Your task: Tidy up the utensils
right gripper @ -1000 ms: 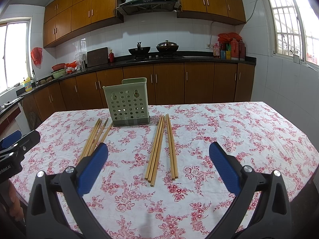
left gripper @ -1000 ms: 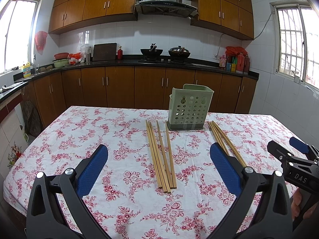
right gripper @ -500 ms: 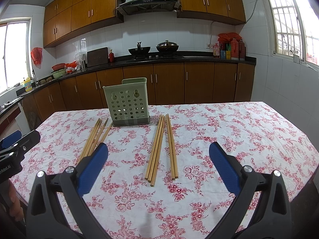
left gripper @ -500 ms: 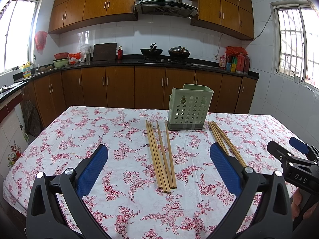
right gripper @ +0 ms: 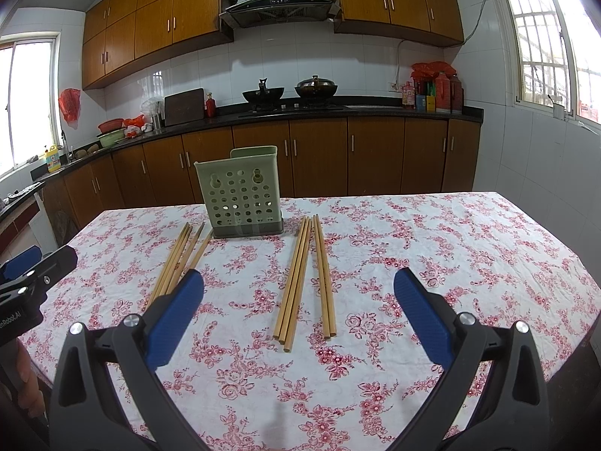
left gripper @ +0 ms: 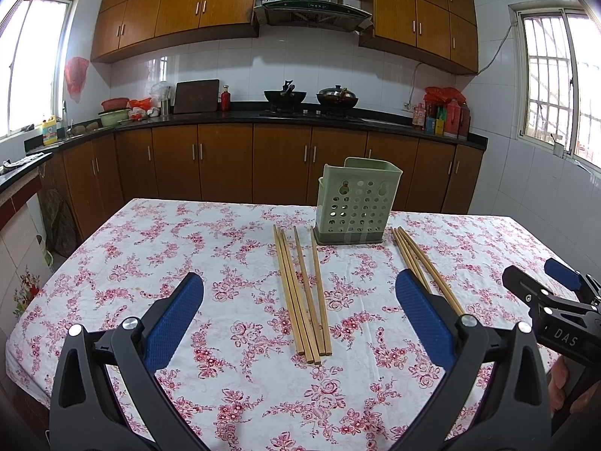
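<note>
Two bunches of wooden chopsticks lie flat on the floral-cloth table (left gripper: 157, 248), one either side of the green perforated holder (left gripper: 355, 203) that stands upright toward the far edge. The left bunch (left gripper: 302, 293) fans slightly, near ends almost touching, far ends spread, one stick's far tip just beside the holder's base. The right bunch (right gripper: 304, 278) splits into a tight group and a pair, apart at the near end and closing together toward the holder. Holder looks empty from here, though its inside is mostly hidden. Nothing picked yet, so the task looks to be at its start. Chopsticks will handle light, stiff and thin, likely smooth and prone to roll or pivot in a pinch; they lie flush on soft cloth, so getting a pad under one may be fiddly. Take hold across the sticks near mid-length, so they hang balanced, or closer to the thick near ends if you want them tipping tip-down into the holder. Grabbing several at once risks scissoring. Your left tool (left gripper: 298, 308) hangs over the near table edge, blue pads spread wide, holding nothing, roughly lined up on the left bunch. Your right tool (right gripper: 298, 308) sits likewise, spread wide and empty, facing the right bunch. Both are well short of the sticks.
</note>
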`<state>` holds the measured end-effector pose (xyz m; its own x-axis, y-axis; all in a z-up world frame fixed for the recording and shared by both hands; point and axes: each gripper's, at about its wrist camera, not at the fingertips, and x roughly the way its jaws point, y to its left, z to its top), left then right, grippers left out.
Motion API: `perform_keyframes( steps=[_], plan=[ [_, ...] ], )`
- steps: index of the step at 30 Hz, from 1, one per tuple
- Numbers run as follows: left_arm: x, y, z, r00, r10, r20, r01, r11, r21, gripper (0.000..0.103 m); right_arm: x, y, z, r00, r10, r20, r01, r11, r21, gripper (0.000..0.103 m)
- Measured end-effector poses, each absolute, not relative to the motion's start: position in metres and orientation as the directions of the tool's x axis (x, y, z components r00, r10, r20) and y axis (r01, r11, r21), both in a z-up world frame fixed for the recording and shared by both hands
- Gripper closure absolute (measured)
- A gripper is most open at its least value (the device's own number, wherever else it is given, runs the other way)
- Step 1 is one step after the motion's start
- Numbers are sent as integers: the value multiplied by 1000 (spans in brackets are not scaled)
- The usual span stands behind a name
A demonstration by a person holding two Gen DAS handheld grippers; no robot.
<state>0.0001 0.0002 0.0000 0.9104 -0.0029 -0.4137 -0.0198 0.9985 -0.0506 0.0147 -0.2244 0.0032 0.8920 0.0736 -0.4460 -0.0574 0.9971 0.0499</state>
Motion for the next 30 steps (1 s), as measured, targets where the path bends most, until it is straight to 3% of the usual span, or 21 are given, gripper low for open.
perform_keyframes(
  steps=[19,25,28,30],
  plan=[
    [5,0,-4,902,4,-432,-32,998,-56,2,20,-226,1,887,64,-457,-47,998,49,4],
    [24,15,-25,852,36,-522,-92,992,-82,2,49,-246,-18,827,-8,-562,58,996,71,5],
    [31,27,-31,813,50,-580,-129,987,-96,2,70,-259,-31,774,-22,-633,99,991,87,20],
    [37,35,-40,784,49,-619,-150,982,-111,2,85,-266,-40,737,-13,-676,110,989,102,37]
  ],
)
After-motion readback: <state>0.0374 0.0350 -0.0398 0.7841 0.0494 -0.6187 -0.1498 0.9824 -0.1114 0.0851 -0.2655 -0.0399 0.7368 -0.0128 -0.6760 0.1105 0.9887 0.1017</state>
